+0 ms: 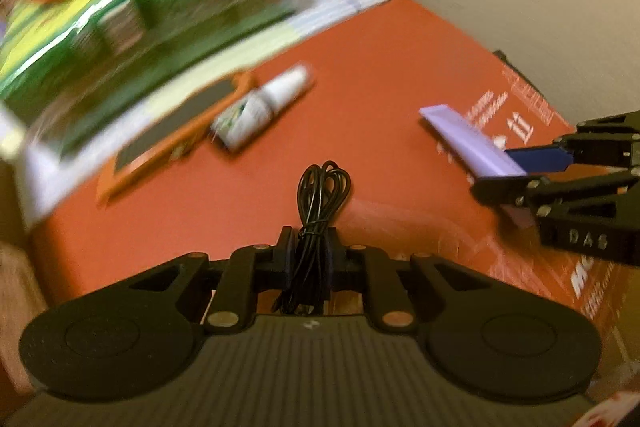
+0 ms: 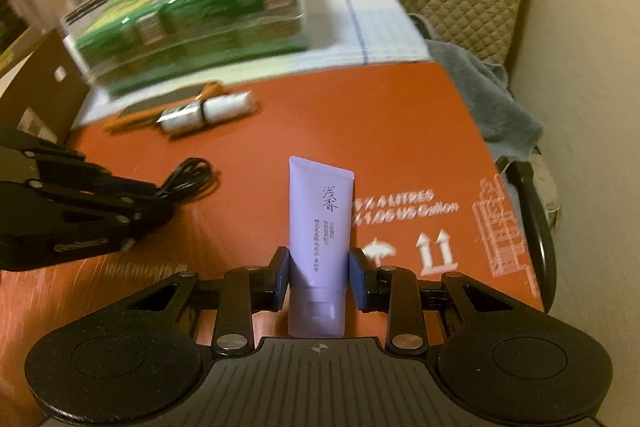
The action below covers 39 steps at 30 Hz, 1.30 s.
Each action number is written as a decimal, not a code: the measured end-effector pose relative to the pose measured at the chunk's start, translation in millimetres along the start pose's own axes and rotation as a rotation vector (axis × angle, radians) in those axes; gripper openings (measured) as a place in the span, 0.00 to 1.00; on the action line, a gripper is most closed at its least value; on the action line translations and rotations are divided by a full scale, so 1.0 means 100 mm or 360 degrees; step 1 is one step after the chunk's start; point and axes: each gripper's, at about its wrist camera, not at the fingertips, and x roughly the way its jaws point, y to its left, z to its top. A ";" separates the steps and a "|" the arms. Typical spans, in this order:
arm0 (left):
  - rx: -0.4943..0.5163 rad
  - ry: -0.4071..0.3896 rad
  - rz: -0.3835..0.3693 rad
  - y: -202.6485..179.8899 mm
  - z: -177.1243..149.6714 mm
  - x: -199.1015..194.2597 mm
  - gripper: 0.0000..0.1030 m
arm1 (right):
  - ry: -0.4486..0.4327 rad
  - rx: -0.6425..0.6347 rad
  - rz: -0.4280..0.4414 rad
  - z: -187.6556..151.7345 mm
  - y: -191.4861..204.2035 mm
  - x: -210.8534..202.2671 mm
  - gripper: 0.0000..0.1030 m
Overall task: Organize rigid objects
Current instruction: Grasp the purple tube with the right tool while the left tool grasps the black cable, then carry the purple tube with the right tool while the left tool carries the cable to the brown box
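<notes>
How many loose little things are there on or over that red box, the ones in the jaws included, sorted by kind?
Coiled black cable, in the left gripper: 1
Lilac tube, in the right gripper: 1
Small white bottle, lying down: 1
Flat orange-framed item: 1
Total: 4

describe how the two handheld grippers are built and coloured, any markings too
Both the left gripper and right gripper are matte black plastic: a ribbed body, two round discs, linkage arms with silver rivets, and dark blue pads on the fingers. The right one bears pale raised lettering on its side. No hands or sleeves show.
</notes>
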 end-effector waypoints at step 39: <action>-0.0185 -0.0090 0.0082 -0.03 -0.40 -0.28 0.10 | -0.0022 -0.0184 -0.0023 -0.17 0.26 -0.05 0.28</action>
